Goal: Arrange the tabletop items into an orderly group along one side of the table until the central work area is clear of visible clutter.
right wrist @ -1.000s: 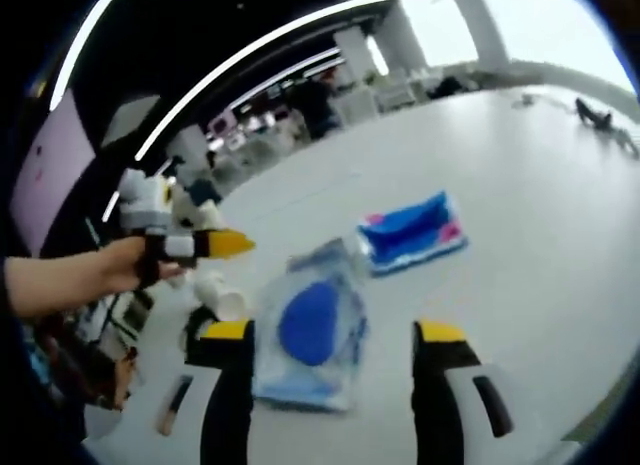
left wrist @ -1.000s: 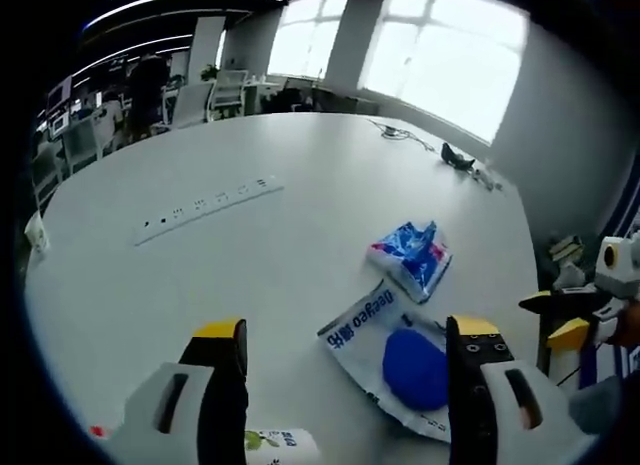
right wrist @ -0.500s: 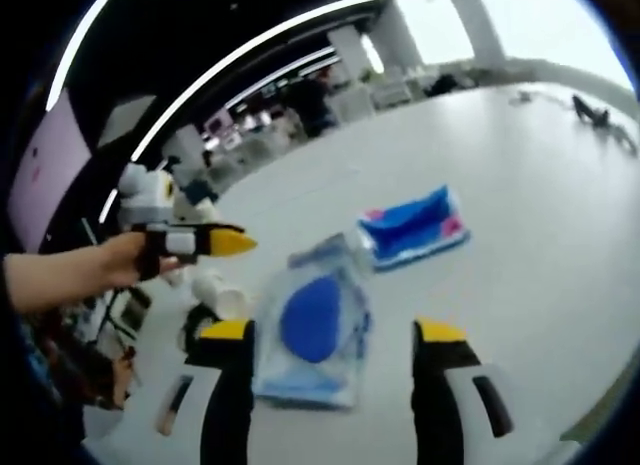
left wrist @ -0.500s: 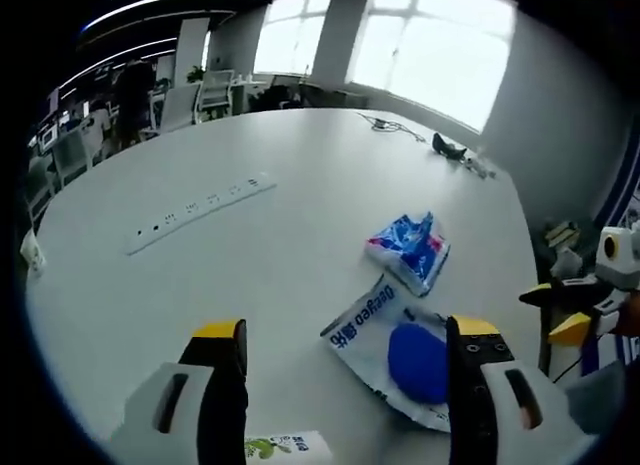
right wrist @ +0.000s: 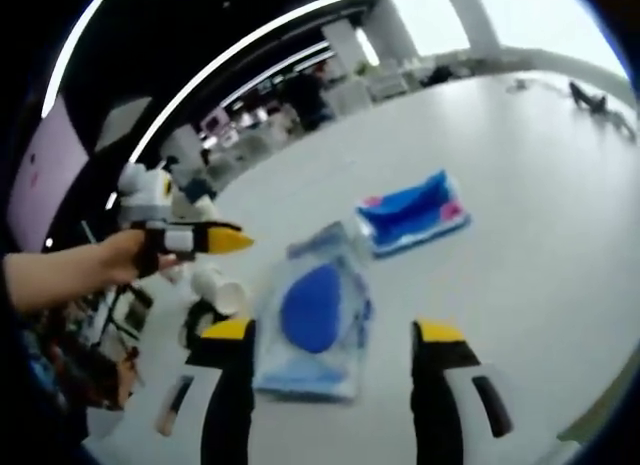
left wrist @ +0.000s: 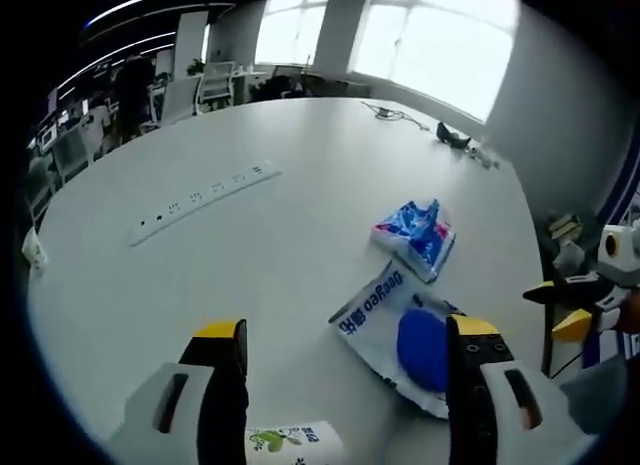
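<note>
Both claws, left claw (left wrist: 343,345) and right claw (right wrist: 328,345), gaping wide and empty, with clear plastic pouch holding a blue disc (right wrist: 312,320) and crumpled blue-and-pink packet (left wrist: 415,235) loose mid white surface (left wrist: 250,255), sorting barely begun

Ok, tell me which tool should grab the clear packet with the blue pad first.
Right, probably. The right tool is open with the packet lying between its jaws; for the left tool it lies off toward one jaw.
</note>
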